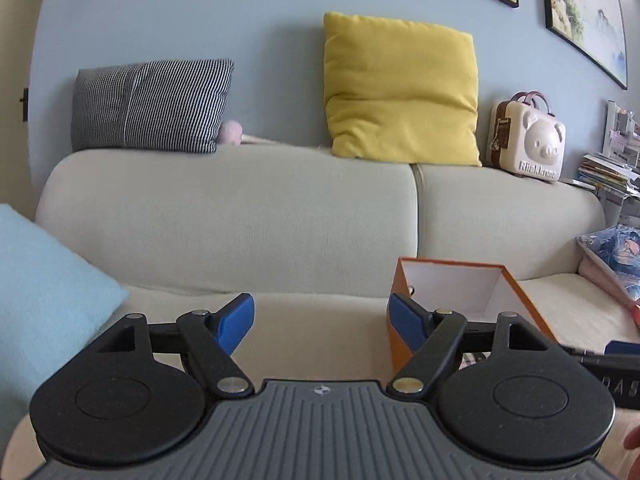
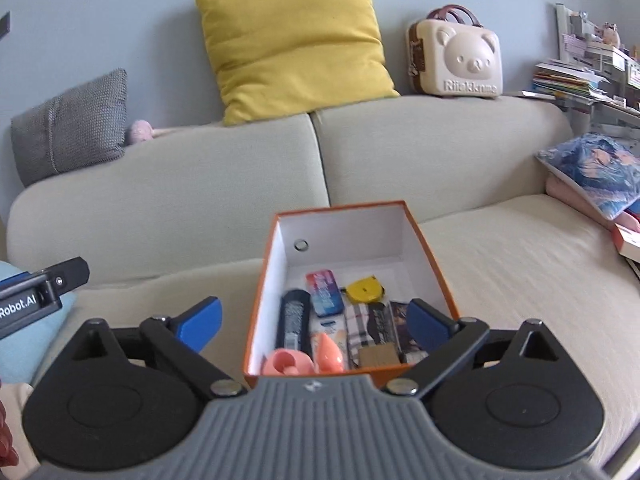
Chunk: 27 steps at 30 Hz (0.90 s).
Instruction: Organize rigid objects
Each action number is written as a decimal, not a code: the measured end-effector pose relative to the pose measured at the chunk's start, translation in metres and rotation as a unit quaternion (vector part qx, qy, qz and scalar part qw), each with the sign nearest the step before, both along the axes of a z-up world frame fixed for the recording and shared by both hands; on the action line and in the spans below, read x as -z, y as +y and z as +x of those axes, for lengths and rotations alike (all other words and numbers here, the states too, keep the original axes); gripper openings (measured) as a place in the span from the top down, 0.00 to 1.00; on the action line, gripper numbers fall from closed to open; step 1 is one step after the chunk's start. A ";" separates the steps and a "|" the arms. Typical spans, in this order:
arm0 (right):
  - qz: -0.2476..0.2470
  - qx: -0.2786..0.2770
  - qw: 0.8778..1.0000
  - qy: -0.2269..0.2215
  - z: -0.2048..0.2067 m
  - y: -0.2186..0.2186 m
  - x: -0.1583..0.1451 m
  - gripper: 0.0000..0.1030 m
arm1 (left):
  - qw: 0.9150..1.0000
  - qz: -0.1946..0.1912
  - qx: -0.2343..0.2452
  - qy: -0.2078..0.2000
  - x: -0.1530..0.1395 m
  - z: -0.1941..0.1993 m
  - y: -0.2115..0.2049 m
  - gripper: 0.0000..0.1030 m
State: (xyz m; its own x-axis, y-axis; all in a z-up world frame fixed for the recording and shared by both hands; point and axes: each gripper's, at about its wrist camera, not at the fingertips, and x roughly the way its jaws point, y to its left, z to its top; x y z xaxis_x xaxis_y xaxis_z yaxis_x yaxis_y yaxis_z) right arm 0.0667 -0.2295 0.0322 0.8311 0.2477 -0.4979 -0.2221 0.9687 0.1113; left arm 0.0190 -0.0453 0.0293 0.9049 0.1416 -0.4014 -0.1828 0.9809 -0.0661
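Left wrist view: left hand-held gripper (image 1: 321, 322) held with jaws spread wide, nothing between the blue pads (image 1: 236, 322), only bare sofa seat (image 1: 320, 344) ahead. Orange box (image 1: 472, 292) seen off to the right on the seat cushion, its near left corner just behind the right pad, white inside wall showing, contents hidden from this angle. Light blue cushion (image 1: 48, 292) at the seat's left edge. Risk judged here: right pad close to the box corner, so a sideways swing could nudge or tip the box on the soft cushion.

Right wrist view: right hand-held gripper (image 2: 314, 320) likewise wide open and empty, hovering over the near edge of the orange box (image 2: 436, 264), its right pad inside the rim line, its left pad outside. Box standing mid-seat, near the seam between the two cushions. Inside, packed toward the near wall: dark tube (image 2: 295, 322), blue-and-red packet (image 2: 326, 292), yellow tape measure (image 2: 365, 289), pink fan-like item (image 2: 288, 362), checked-pattern item (image 2: 362, 326), small tan block (image 2: 378, 356). Part of the left hand-held gripper visible at the left edge. Hazards judged: a dip of the right pad could catch the thin cardboard wall and drag or fold it; crowded near end leaving little room, so a further item dropped there could perch on the others; soft seat offering no firm footing if the box were pushed.
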 end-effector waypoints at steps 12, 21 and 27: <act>-0.067 -0.024 0.997 0.004 0.004 0.011 0.051 0.05 | 0.998 0.052 0.018 0.038 0.056 0.016 -0.022 0.08; -0.035 0.012 0.998 0.042 0.022 0.001 0.067 0.05 | 0.994 0.028 0.031 0.096 0.069 0.027 -0.024 0.00; -0.044 0.011 0.998 0.051 0.023 0.002 0.069 0.05 | 0.994 0.024 0.020 0.109 0.070 0.026 -0.020 0.00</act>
